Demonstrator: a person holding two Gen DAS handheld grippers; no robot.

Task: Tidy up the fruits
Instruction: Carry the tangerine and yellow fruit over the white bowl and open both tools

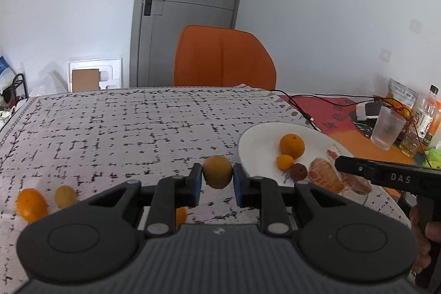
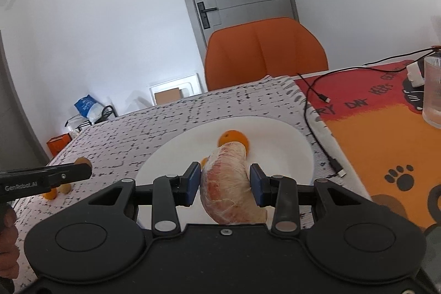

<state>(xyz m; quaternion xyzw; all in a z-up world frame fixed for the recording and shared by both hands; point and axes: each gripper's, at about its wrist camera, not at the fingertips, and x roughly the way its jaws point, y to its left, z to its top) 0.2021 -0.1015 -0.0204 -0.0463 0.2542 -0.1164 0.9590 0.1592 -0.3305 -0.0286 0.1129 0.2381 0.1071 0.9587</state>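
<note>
Two fruits carried toward the plate [image 2: 300, 153].
A kiwi [image 1: 217, 172] is clamped in the left gripper [image 1: 216, 182] beside the plate; a pomelo segment [image 2: 227, 185] is pinched in the right gripper [image 2: 224, 183] over it. The soft segment may be crushed or dropped if squeezed unevenly.

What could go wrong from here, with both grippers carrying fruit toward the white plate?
1. The left gripper pinches a small round yellow-brown fruit between its pad tips only; it could roll out onto the patterned cloth.
2. The right gripper squeezes a soft peeled grapefruit segment; it may tear or sag.
3. The white plate already holds an orange and smaller pieces clustered where both grippers converge, so they might bump each other or the fruit.
</note>
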